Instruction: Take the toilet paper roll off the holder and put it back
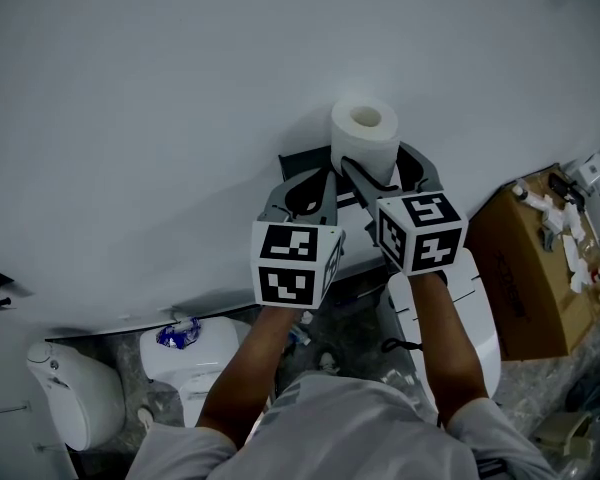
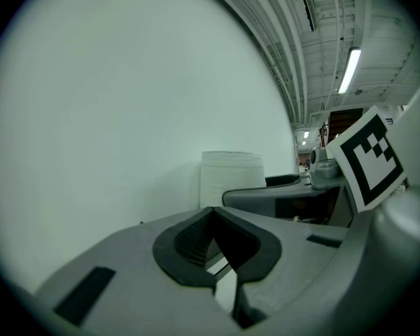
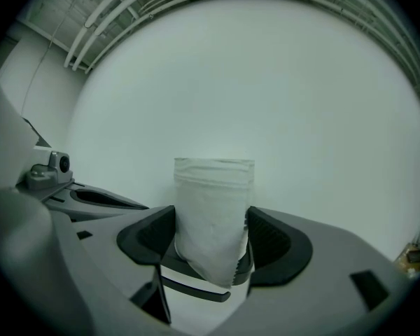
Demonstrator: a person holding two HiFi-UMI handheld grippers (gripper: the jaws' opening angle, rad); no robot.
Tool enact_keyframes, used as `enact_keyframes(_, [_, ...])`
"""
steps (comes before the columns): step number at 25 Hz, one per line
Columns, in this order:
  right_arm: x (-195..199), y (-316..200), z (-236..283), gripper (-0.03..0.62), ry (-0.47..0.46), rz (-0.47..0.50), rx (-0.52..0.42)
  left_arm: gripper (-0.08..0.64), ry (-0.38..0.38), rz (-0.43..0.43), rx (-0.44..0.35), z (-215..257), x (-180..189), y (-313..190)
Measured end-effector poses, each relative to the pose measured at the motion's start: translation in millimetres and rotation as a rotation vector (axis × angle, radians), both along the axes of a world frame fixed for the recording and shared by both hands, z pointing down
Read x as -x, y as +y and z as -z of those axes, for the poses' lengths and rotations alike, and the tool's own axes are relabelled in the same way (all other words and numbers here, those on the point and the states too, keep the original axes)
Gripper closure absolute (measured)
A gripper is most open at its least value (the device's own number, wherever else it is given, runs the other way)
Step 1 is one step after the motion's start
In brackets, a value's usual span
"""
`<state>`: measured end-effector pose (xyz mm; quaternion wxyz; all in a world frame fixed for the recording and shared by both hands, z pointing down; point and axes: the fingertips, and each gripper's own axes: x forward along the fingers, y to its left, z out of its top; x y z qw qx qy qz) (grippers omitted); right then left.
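A white toilet paper roll (image 1: 365, 131) stands on end close to the white wall, squeezed between the pads of my right gripper (image 1: 380, 171). In the right gripper view the roll (image 3: 213, 212) fills the gap between the two dark pads, and a dark bar of the holder (image 3: 194, 290) shows just beneath it. A black part of the holder (image 1: 302, 158) sits against the wall left of the roll. My left gripper (image 1: 313, 180) hovers beside it with its pads (image 2: 196, 247) together and nothing between them; from there the roll (image 2: 231, 177) lies ahead to the right.
A plain white wall (image 1: 160, 118) fills most of the view. Below it are a white toilet (image 1: 70, 398) at the left, a white cistern (image 1: 195, 353), a white unit (image 1: 475, 308) and a cardboard box (image 1: 530, 268) with small items at the right.
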<state>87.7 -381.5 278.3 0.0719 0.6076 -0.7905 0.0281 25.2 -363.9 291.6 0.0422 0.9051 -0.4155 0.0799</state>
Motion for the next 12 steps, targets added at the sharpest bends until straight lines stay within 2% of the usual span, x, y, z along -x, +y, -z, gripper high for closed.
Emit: enact_keyframes(12, [-4.0, 24.6, 26.9, 0.268, -0.010, 0.026, -0.068, 0.555, -0.003, 0.025, -0.004, 1.3, -1.2, 18.9])
